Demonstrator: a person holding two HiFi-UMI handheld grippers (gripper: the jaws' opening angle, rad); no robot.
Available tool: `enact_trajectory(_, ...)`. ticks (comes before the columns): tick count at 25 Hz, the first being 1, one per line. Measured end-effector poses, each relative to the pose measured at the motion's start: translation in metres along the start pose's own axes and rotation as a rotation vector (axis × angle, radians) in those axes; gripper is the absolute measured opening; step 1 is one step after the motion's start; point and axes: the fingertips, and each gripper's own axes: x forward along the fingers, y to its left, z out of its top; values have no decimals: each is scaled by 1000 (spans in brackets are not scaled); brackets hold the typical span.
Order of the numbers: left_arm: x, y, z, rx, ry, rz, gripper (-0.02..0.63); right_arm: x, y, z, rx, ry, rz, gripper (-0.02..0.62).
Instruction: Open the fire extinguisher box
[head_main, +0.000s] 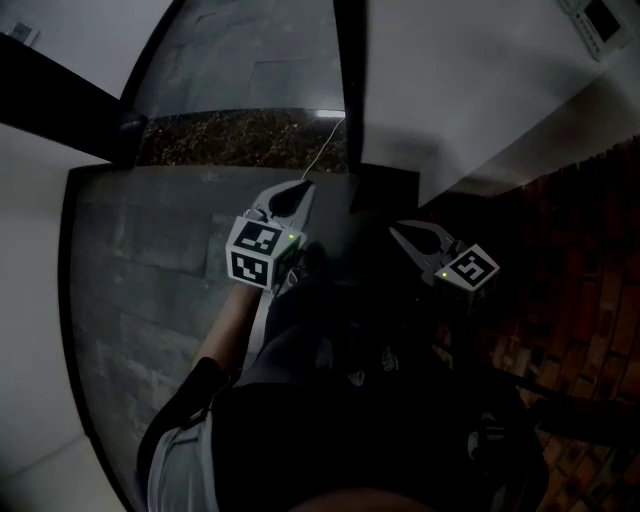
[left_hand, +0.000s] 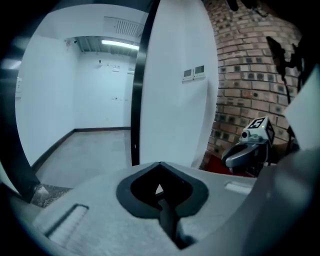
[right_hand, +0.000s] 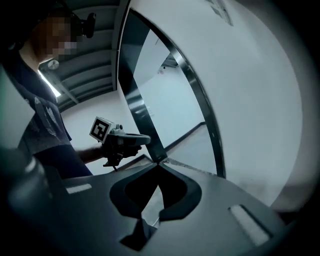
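1. The left claw (left_hand: 159, 165) is clenched, tips pressed together with nothing between them. It faces a white wall (left_hand: 172, 100) edged by a dark upright strip (left_hand: 136, 100).
2. The right claw (right_hand: 159, 163) is also clenched and empty. It is held near the left one, above the grey floor (head_main: 150, 280).
3. The fire extinguisher box cannot be identified for certain. A red patch (left_hand: 216, 165) shows low against the brick wall (left_hand: 245, 85), beside the right claw.
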Motion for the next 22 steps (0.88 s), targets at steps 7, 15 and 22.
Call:
enact_trajectory(7, -22, 89, 6, 10, -13, 46, 2, 87, 15, 39, -72, 32, -10, 2)
enact_trajectory(15, -41, 178, 9, -42, -62, 59, 2, 185, 15, 61, -131, 138, -49, 2)
enact_trajectory(22, -48, 237, -5, -97, -61, 148, 0, 246, 12, 80, -158, 169, 0, 2)
